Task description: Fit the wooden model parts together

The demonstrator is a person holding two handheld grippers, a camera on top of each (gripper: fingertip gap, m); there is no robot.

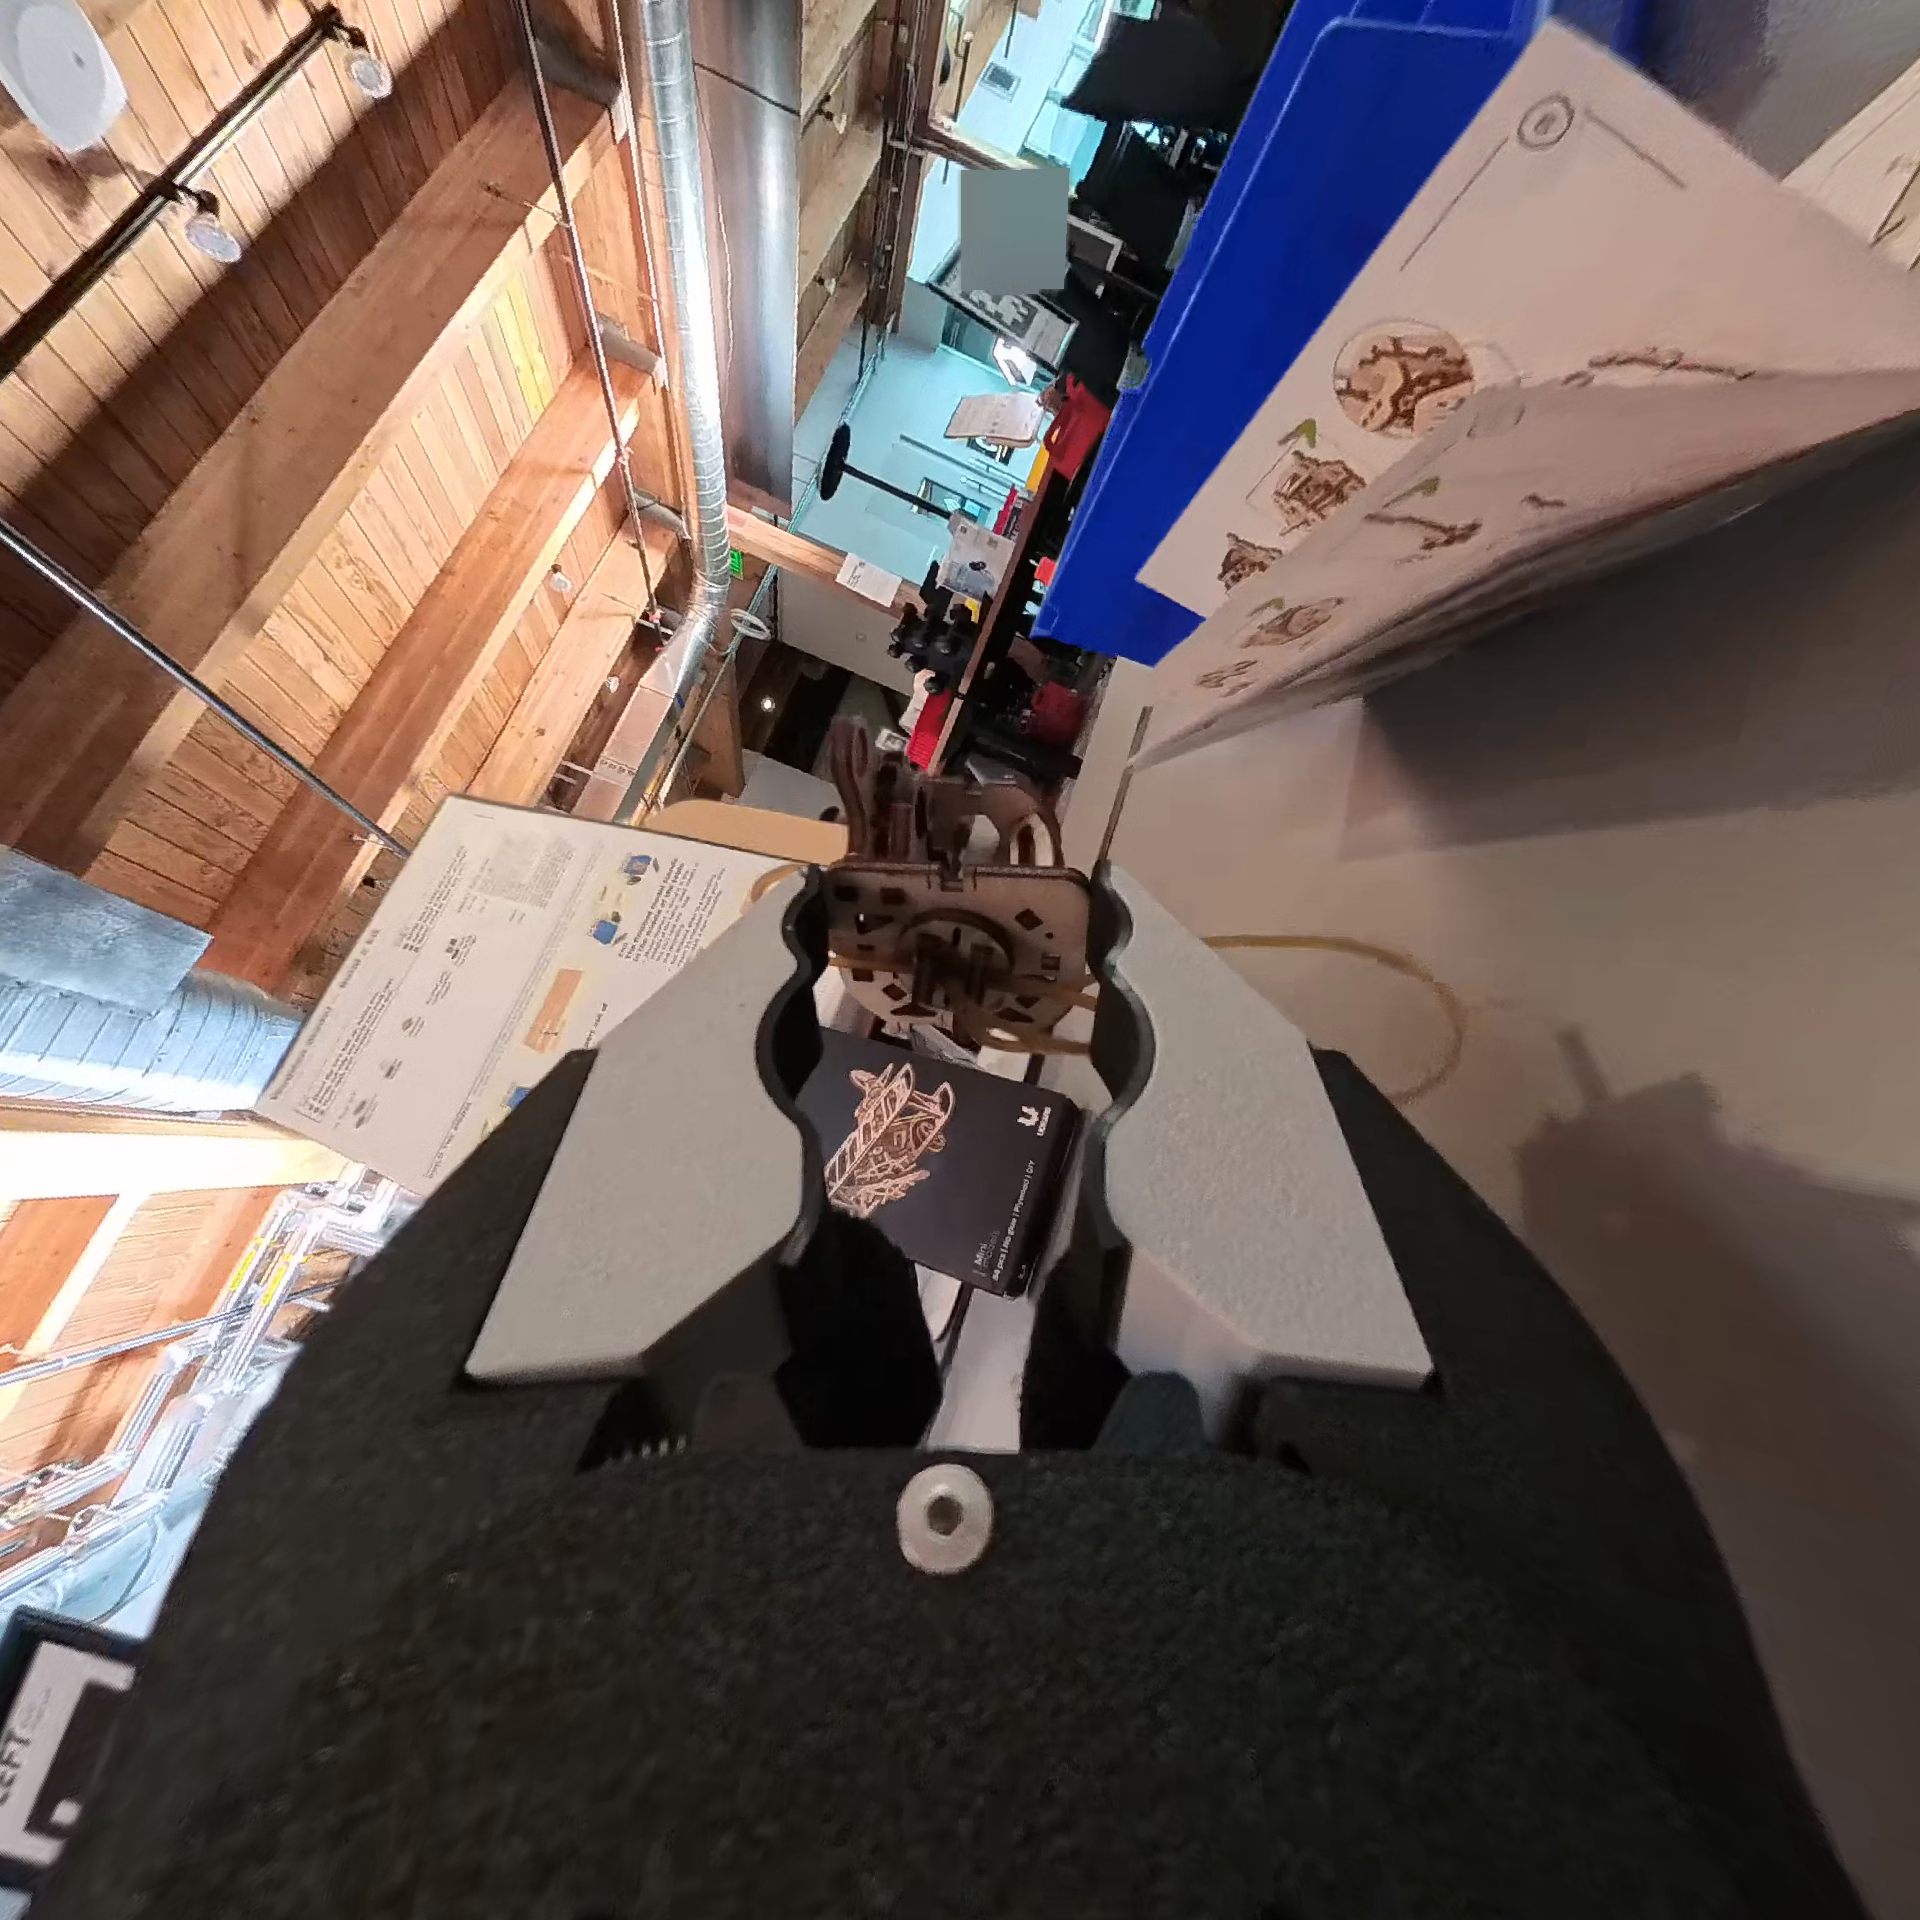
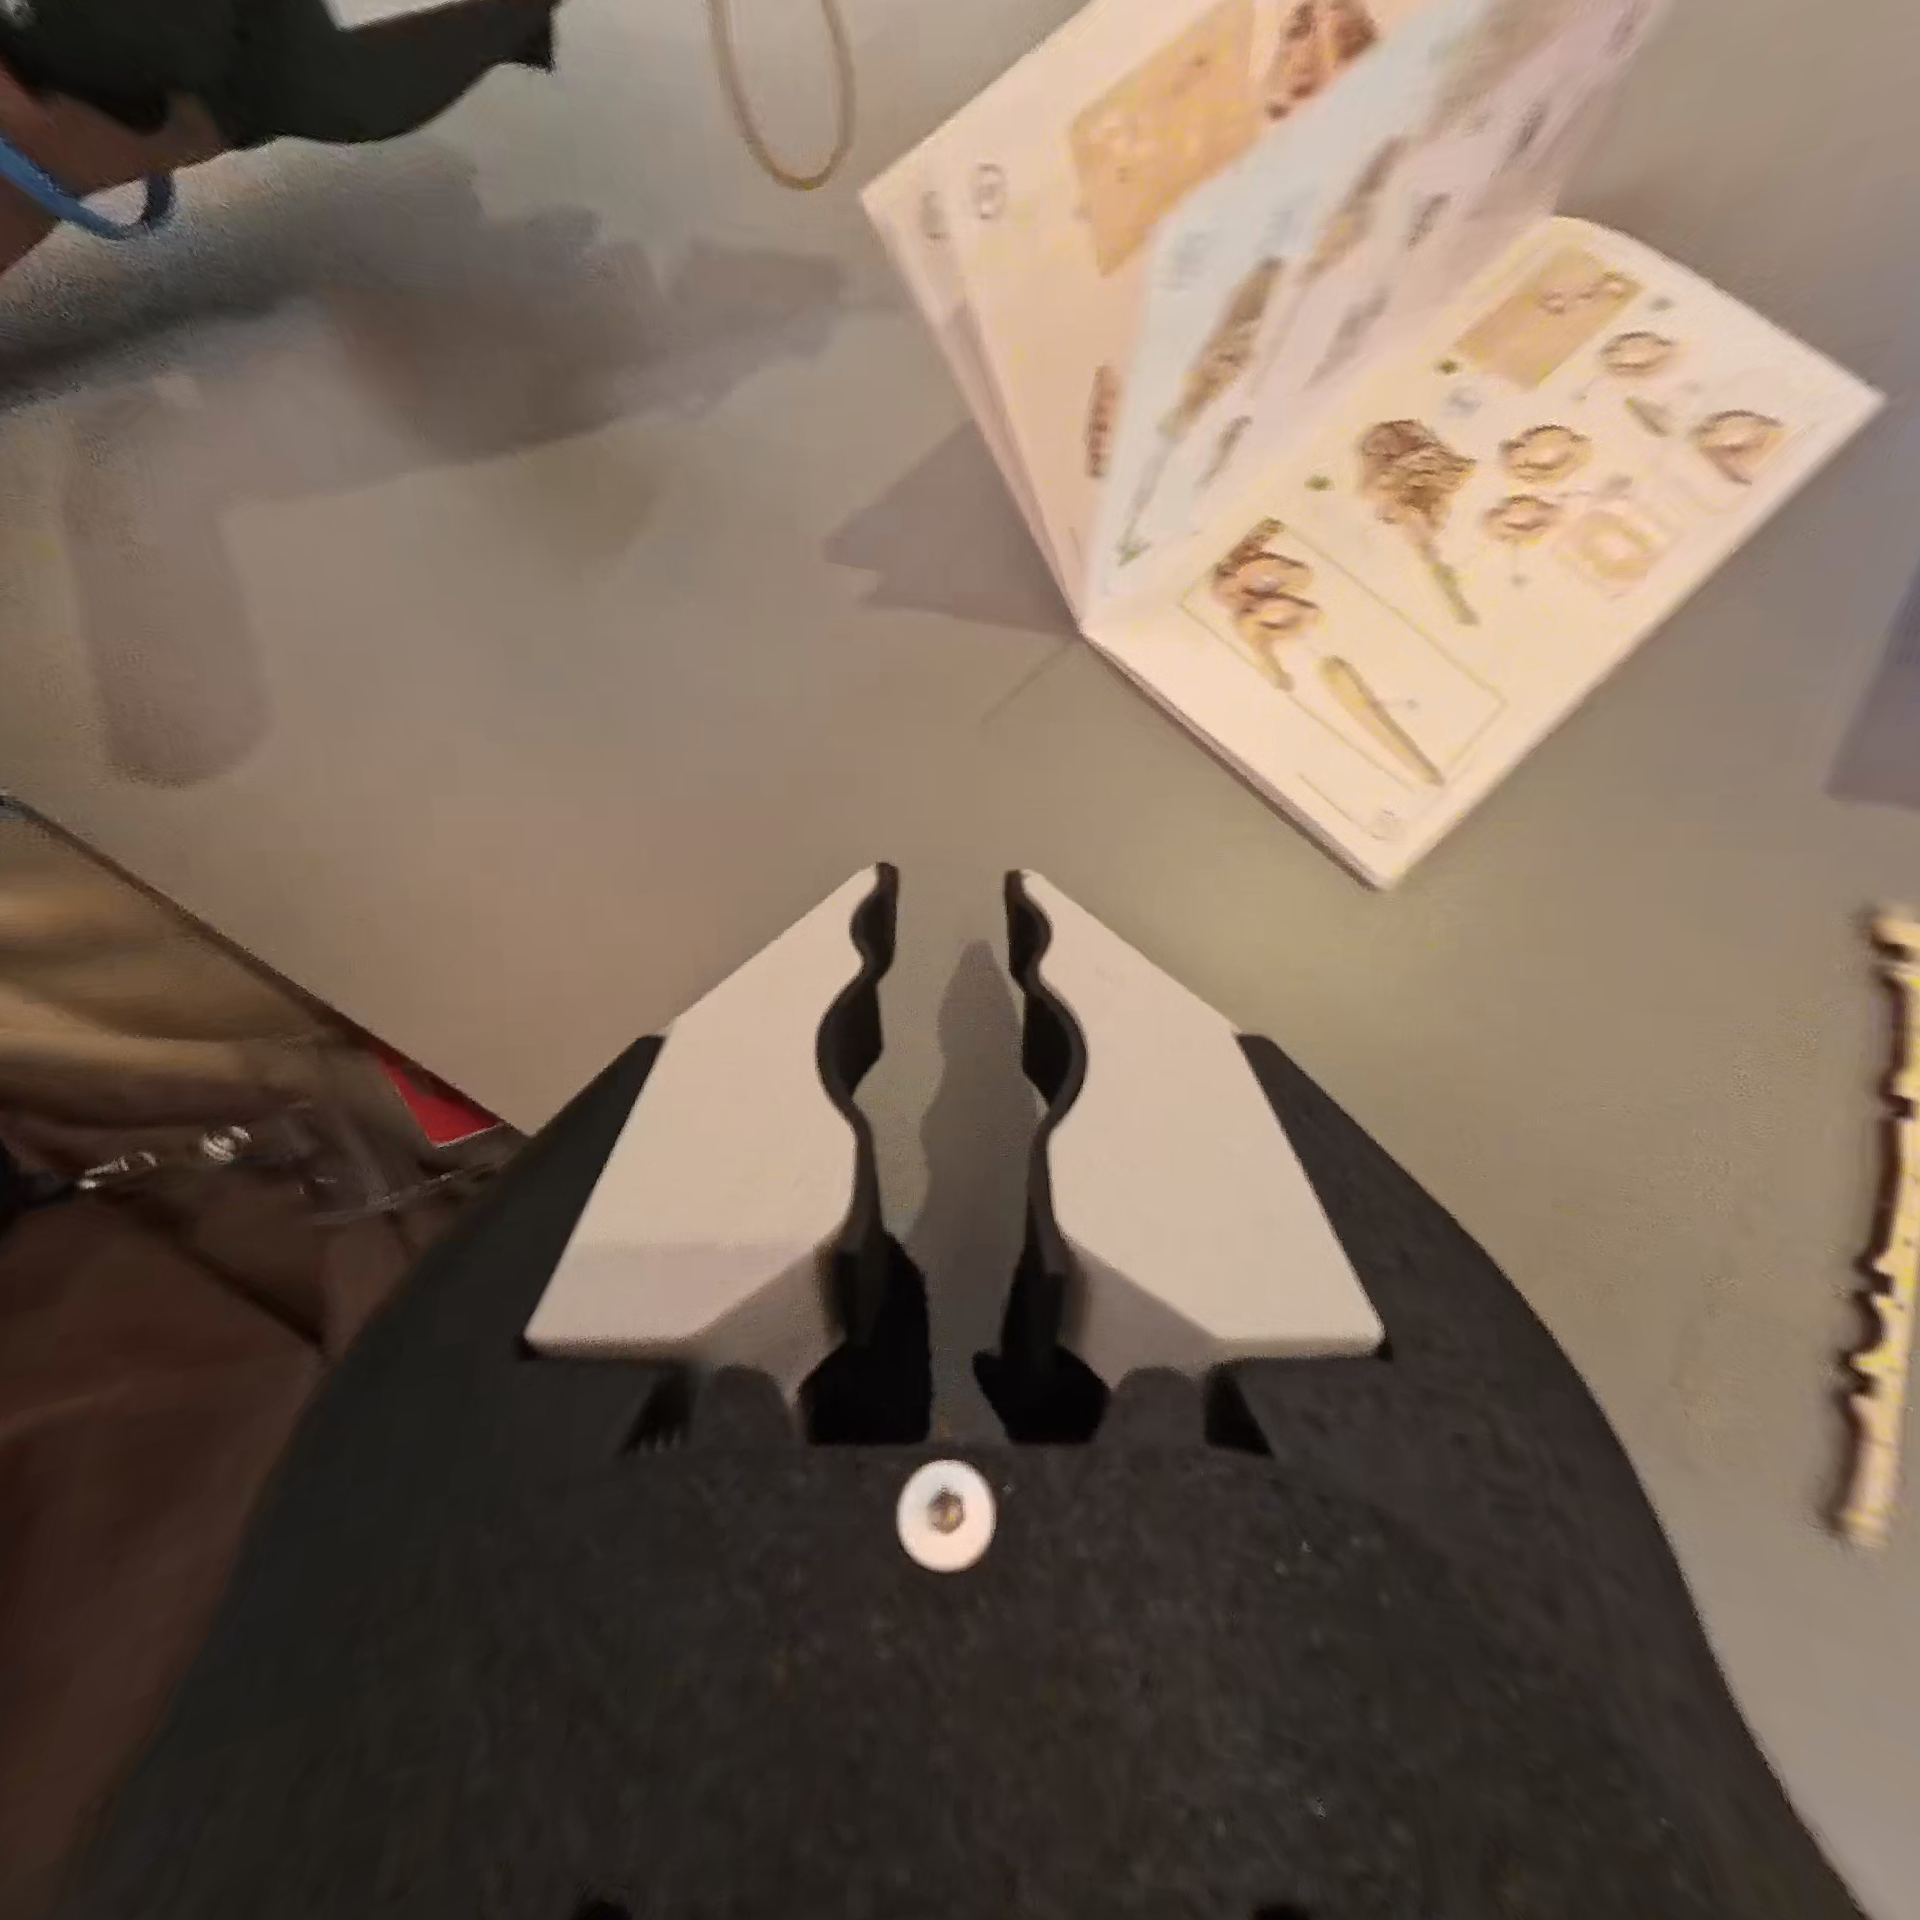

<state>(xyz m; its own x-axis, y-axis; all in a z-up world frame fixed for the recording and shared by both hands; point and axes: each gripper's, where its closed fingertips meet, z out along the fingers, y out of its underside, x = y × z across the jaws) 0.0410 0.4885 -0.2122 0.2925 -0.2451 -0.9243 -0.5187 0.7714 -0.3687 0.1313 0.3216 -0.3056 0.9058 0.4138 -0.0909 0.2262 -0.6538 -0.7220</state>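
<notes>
My left gripper (image 1: 956, 914) is shut on the wooden model (image 1: 951, 935), a laser-cut plywood assembly with a slotted square plate, a round hub and rubber bands, held at the fingertips with the view rolled sideways. More of the model sticks out beyond the fingers. My right gripper (image 2: 948, 883) is empty, its jaws a narrow gap apart, hovering over the grey table (image 2: 520, 675). A jagged strip of wooden parts (image 2: 1881, 1226) lies at the right edge of the right wrist view, blurred.
An open instruction booklet (image 2: 1403, 447) lies on the table ahead of the right gripper and also shows in the left wrist view (image 1: 1382, 416). A rubber band (image 2: 790, 94) lies farther off. A black box (image 1: 945, 1174), a white sheet (image 1: 499, 987) and a blue bin (image 1: 1226, 343) are near. The left gripper's tips are roughly 20 cm from the right gripper's.
</notes>
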